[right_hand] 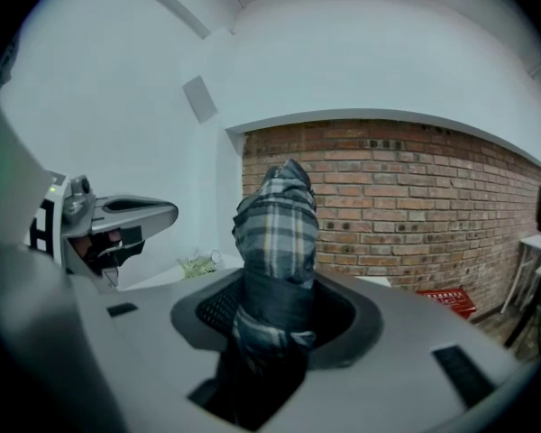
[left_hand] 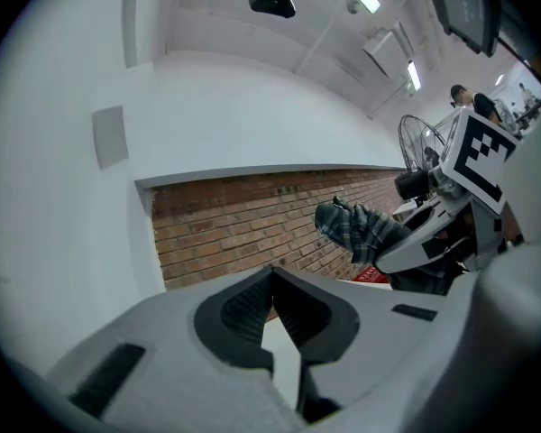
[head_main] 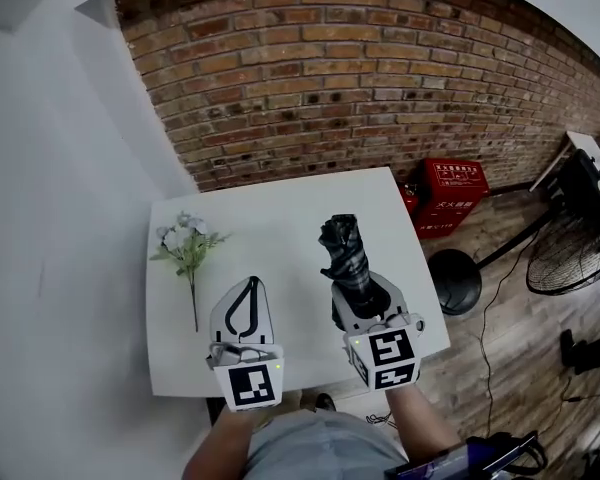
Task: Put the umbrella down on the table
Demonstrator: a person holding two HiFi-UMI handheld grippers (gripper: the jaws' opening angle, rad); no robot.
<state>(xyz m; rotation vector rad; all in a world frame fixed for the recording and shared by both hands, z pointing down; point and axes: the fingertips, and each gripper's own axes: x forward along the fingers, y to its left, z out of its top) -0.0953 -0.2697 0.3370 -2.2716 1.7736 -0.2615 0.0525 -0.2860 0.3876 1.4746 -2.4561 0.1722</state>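
The right hand-held gripper (head_main: 358, 290) pinched the folded dark plaid fabric umbrella (head_main: 342, 250) by its lower part, holding it over the white square tabletop (head_main: 280, 218) (far end aimed toward the red-brown brick wall (head_main: 360, 78)). The left hand-held gripper (head_main: 250, 286) was empty, its jaws pressed together, beside a sprig of white artificial flowers (head_main: 187, 240).

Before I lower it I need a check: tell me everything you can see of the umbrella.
The folded umbrella is compact, its dark grey-and-white plaid fabric bunched and wrapped shut. The right tongs clamp its near end; the rest sticks forward over the white table. Whether it touches the table can't be told.
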